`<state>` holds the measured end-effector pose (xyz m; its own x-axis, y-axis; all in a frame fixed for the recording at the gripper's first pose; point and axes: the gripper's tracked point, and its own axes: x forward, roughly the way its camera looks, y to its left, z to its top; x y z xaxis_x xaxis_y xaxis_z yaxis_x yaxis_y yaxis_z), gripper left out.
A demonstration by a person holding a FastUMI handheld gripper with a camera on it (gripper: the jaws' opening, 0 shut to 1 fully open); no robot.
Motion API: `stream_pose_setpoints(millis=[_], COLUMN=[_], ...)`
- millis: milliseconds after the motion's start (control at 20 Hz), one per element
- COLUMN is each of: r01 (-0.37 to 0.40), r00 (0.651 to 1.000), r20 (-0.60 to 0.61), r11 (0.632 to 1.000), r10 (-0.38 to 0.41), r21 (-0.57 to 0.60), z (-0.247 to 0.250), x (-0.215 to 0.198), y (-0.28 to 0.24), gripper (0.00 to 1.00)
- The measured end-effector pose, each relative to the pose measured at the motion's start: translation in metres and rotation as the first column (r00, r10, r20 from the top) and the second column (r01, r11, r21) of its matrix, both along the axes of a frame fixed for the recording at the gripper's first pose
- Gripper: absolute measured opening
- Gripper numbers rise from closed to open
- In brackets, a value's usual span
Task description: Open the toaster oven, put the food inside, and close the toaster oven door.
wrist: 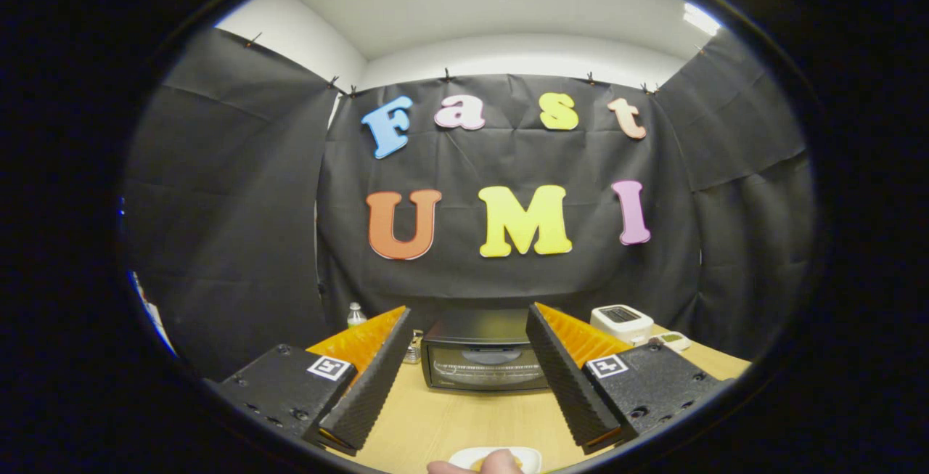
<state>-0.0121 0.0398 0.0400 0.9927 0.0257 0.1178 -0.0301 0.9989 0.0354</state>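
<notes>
The gripper (468,372) is held level above the wooden table (450,423), aimed straight at the back wall of the booth. Its two fingers (374,379) rise from the lower part of the frame and spread wide apart, released, with nothing between them but bare tabletop.

The toaster oven (485,349) sits in the lower centre of the frame, beyond the fingertips and framed by the gap between them, against the black cloth wall. Its glass door (486,371) faces the camera and is closed.

At the very bottom centre of the frame, below and nearer than the fingers, lies a small white plate (464,457) with something yellow on it, too cut off to make out. A fingertip (501,463) of a person's hand rests over that plate.

To the right of the oven, in the lower right, stands a white toaster (621,323), with a small white device (671,341) just beside it. To the left of the oven a small clear bottle (355,314) stands at the table's far edge.
</notes>
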Motion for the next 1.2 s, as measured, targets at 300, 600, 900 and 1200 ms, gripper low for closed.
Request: stream_pose_setpoints(millis=[300, 600, 900, 1200], r01=[0.004, 0.036, 0.045, 0.035], r00=[1.000, 0.998, 0.997, 0.999], r20=[-0.030, -0.044, -0.061, -0.032], r11=[1.000, 0.999, 0.999, 0.999], r10=[-0.004, -0.034, -0.043, -0.035], r21=[0.008, 0.033, 0.030, 0.007], z=[-0.012, -0.010, -0.001, 0.030], x=[0.002, 0.010, 0.020, 0.042], y=[-0.003, -0.019, -0.025, -0.024], gripper=[1.00, 1.00, 1.00, 1.00])
